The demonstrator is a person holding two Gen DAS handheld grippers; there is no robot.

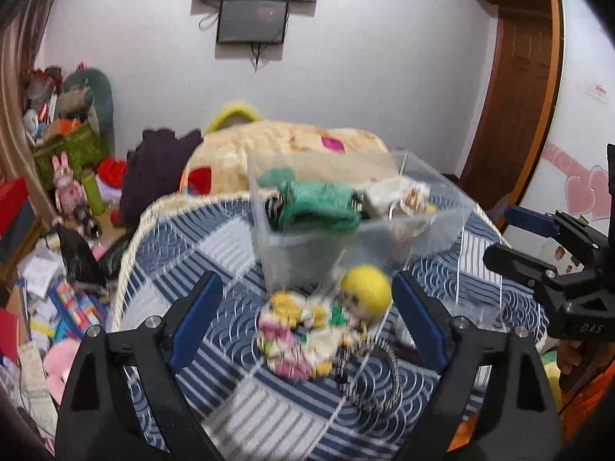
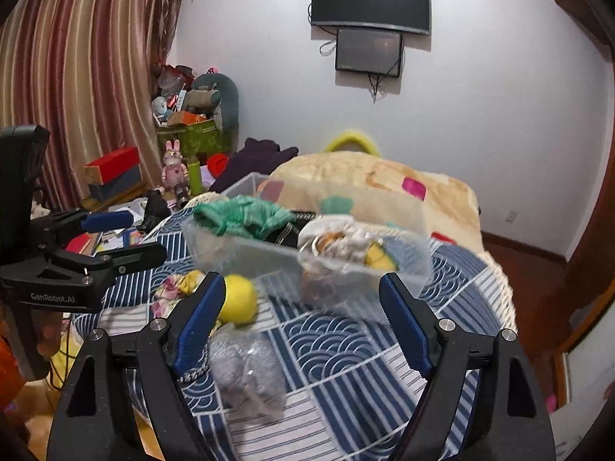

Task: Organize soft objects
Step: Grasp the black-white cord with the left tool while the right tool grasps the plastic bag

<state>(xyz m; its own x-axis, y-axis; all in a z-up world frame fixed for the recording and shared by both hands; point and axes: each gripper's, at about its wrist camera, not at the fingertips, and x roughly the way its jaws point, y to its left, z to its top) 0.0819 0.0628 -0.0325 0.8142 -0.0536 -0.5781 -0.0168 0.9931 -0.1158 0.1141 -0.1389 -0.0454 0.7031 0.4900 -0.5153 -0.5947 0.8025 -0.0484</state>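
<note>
Nearest the left wrist camera, the left tool is seen with its jaws spread wide and nothing gripped. Between and just ahead of its 2 blue pads lies a soft doll on the blue patterned bedspread: yellow head toward the right pad, floral body toward the left, so its long axis runs roughly across the jaw line. A striped cord trails from it toward the camera.

The right tool is likewise wide open and empty. A crumpled clear wrapper lies between its jaws, just beside the left pad; the doll's head sits beyond that pad, to the left.

Further off, a clear plastic bin rests on the bed, already holding a green cloth and pale items.

It is judged that the left hand is the nearer to the doll, and that a short forward advance and closure would be required.
</note>
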